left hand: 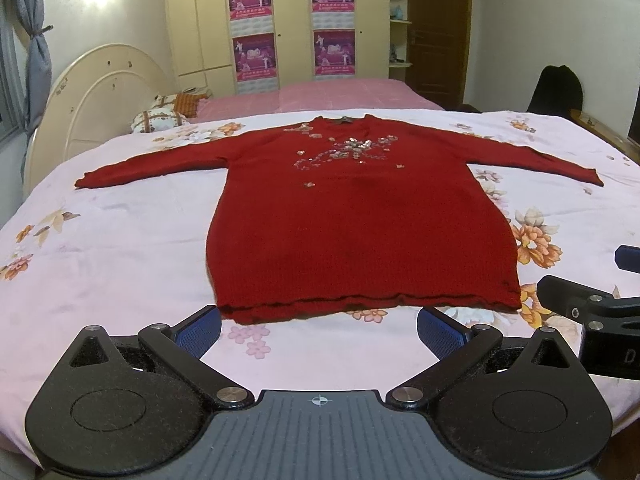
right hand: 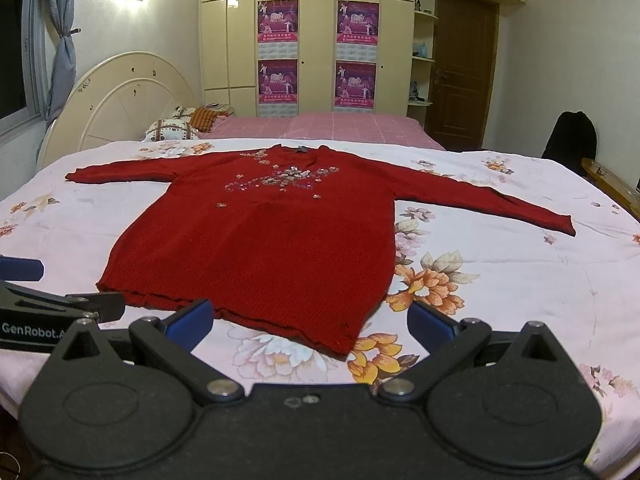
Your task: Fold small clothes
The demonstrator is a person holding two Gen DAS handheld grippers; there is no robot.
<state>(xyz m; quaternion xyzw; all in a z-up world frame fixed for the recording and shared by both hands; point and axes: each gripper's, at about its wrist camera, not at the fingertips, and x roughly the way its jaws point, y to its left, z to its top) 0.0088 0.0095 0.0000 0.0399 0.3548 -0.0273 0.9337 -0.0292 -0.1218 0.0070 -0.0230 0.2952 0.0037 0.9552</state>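
Deep red knit sweater w/ silvery-pink sequin flowers across chest. Pale pink quilt underneath, printed w/ orange, pink & white blossoms. Plain pink checked sheet beyond. Cream headboard, cream wardrobe w/ magenta posters. Brown door. Grey-blue curtain. Both grippers black w/ blue pads.

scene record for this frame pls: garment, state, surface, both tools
garment: red knitted long-sleeved sweater with sequin flowers on the chest
state: flat, face up, both sleeves spread out, unfolded
surface: pale pink floral bedsheet
left tool: open, empty, near the hem's left end
right tool: open, empty, near the hem's right corner
contact: neither tool grips the sweater
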